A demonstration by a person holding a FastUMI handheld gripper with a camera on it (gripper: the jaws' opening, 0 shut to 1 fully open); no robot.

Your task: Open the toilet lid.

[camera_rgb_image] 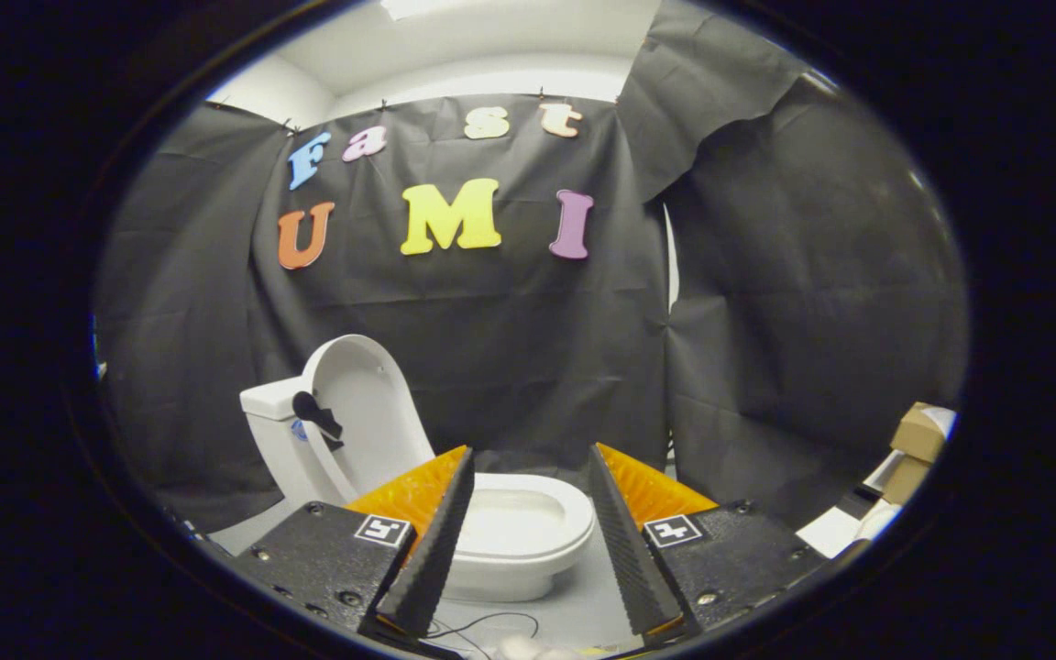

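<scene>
Since the toilet lid [365,403] already stands upright, leaning back against the tank [273,403], the opening itself looks done — what is left is to come away without disturbing it. The claw [528,541] is open, its two fingers spread well apart and holding nothing; between them and just beyond lies the white bowl [521,532] with its seat down and the hollow of the bowl showing. The lid rises beyond the left finger, on the far side of the bowl, with a small dark fitting [317,417] on its near edge next to the tank.

To finish well, I would judge that the claw should draw straight back and slightly up, clear of the bowl's rim, keeping the fingers spread so neither tip catches the seat. The lid seems to rest past its balance point, though how firmly it sits cannot be told — a knock to the tank or bowl could bring it down again, so no sideways sweep toward it. A thin cable [482,625] trails on the floor just beneath the fingers; best not to drop low enough to snag it. Cardboard boxes [915,440] stand well off to the right, out of the way.
</scene>
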